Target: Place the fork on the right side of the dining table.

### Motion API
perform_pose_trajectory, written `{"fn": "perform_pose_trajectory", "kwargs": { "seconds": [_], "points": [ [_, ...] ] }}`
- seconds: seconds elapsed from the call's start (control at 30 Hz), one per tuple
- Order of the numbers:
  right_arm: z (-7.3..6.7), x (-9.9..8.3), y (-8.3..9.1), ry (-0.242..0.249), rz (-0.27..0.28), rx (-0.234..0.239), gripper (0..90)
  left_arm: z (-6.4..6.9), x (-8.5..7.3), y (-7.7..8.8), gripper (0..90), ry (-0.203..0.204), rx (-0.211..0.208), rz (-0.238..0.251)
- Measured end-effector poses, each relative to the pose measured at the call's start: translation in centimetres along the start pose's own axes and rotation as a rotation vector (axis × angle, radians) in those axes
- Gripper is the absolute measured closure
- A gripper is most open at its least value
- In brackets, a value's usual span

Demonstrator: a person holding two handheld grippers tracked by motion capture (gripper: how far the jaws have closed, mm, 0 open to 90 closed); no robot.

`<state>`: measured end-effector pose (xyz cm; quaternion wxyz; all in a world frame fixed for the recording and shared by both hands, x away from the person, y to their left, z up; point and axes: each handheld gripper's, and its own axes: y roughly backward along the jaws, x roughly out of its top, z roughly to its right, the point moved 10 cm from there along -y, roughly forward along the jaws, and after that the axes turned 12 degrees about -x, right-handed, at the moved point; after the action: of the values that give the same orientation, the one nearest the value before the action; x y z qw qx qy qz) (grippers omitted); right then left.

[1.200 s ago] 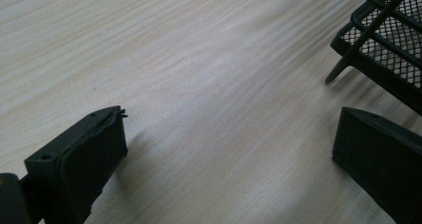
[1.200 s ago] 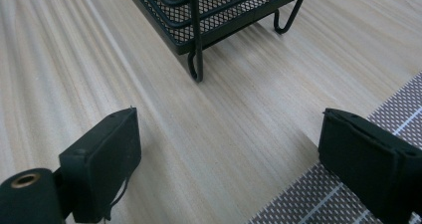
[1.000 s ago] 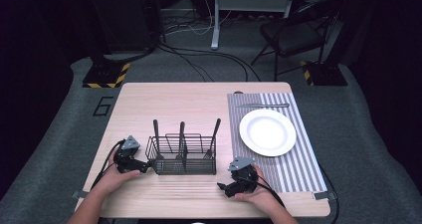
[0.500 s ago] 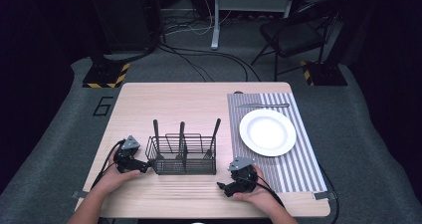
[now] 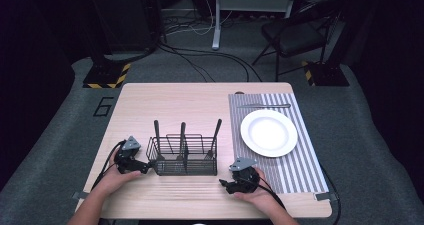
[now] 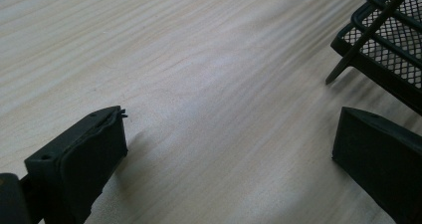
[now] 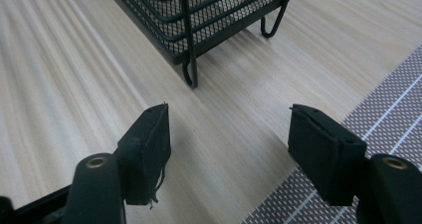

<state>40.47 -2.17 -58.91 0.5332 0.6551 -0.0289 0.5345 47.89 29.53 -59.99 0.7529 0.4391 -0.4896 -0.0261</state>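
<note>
A black wire-mesh caddy stands near the front of a pale wooden bench, left of a striped mat that carries a white plate. Three dark handles rise upright from the caddy's compartments; what utensils they belong to is hidden by the mesh. A thin utensil lies on the mat beyond the plate. The caddy looks light and stiff, an open frame of thin wire on small looped feet, so it would likely slide easily on the smooth wood and could tip if pushed high up. The best hold is probably its top rim or an end wall, where the wire gives the jaws something to bite; the mesh itself is too flat. The handles inside look slim, hard and rather slippery, best pinched squarely near their tops and drawn straight upward. The left gripper lies on the bench just beside the caddy's left end, perhaps touching it; in the left gripper view its jaws are spread wide over bare wood and hold nothing, with a caddy corner at the upper right. The right gripper rests near the caddy's front right corner, apart from it, its jaws likewise spread wide and empty, the caddy's foot ahead and the mat edge to one side
</note>
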Motion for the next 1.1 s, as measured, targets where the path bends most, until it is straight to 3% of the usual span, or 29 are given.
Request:
{"fn": "perform_pose_trajectory", "kwargs": {
  "seconds": [0.27, 0.43, 0.73, 1.1],
  "points": [
    [0.4, 1.5, 1.6, -0.040, 0.023, -0.007, 36.1, 0.0, 0.0, 0.0, 0.2, 0.001, 0.000, 0.000],
    [0.8, 2.6, 2.9, -0.072, 0.038, 0.004, 43.6, 0.0, 0.0, 0.0, 0.2, 0.000, -0.003, -0.005],
    [3.0, 5.1, 4.6, -0.152, 0.087, 0.002, 49.2, 0.0, 0.0, 0.0, 0.2, 0.000, -0.003, -0.005],
    [3.9, 6.7, 5.5, -0.128, 0.094, -0.007, 52.7, 0.0, 0.0, 0.0, 0.2, 0.000, -0.003, -0.005]
  ]
}}
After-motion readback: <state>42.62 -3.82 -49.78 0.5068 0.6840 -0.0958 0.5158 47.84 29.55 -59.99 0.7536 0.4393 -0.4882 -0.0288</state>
